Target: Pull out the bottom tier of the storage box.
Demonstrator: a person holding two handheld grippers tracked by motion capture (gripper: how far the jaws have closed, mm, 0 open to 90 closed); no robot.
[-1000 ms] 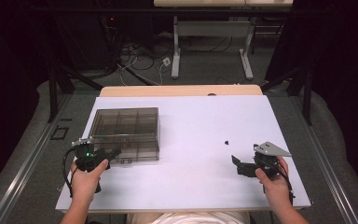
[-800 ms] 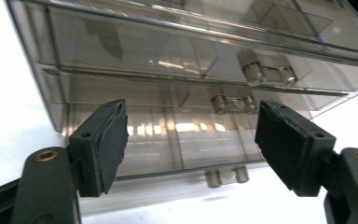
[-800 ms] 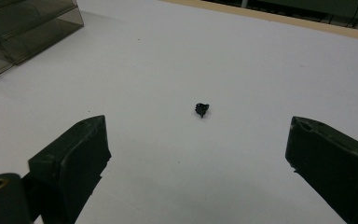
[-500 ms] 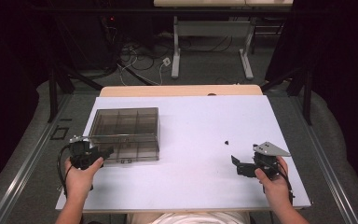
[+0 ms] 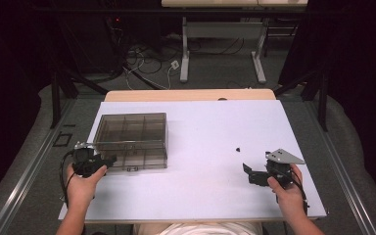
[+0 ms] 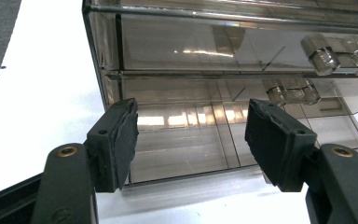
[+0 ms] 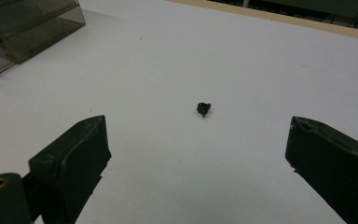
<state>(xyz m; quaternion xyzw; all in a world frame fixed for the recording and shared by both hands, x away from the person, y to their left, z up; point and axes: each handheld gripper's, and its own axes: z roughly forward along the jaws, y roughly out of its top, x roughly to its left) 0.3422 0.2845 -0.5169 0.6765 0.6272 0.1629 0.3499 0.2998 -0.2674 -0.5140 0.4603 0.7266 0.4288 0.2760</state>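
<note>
- So my left gripper (image 5: 108, 161) is parked right at the near left corner of the smoky transparent plastic compartment box (image 5: 132, 139), the one with the hinged lid, sitting on the white tabletop (image 5: 200, 196).
- In the left gripper view the box's (image 6: 223, 93) front wall sits just past the two black pads (image 6: 121, 140). The jaws have just been closing in a bit, but there's a clear gap between them and nothing pinched; the pads aren't pressing on the box.
- Lid looks down, and I can see two clear latch clips (image 6: 335, 53) on the front wall, off to the right of my jaws in that view.
- Inside the box there are divider walls making compartments. Can't tell if anything's in them.
- My right gripper (image 5: 248, 174) is well away from the box, out toward the near right part of the table, jaws spread wide, holding nothing.
- A small black lumpy bit (image 5: 238, 148) lies on the table well to the right of the box, near the right gripper. In the right gripper view that bit (image 7: 203, 109) sits ahead of the open jaws, between them but clear of both, and a corner of the box (image 7: 23, 32) shows far off at top left.
- The right gripper has its grey three-cornered plate (image 5: 284, 156) on top.
</note>
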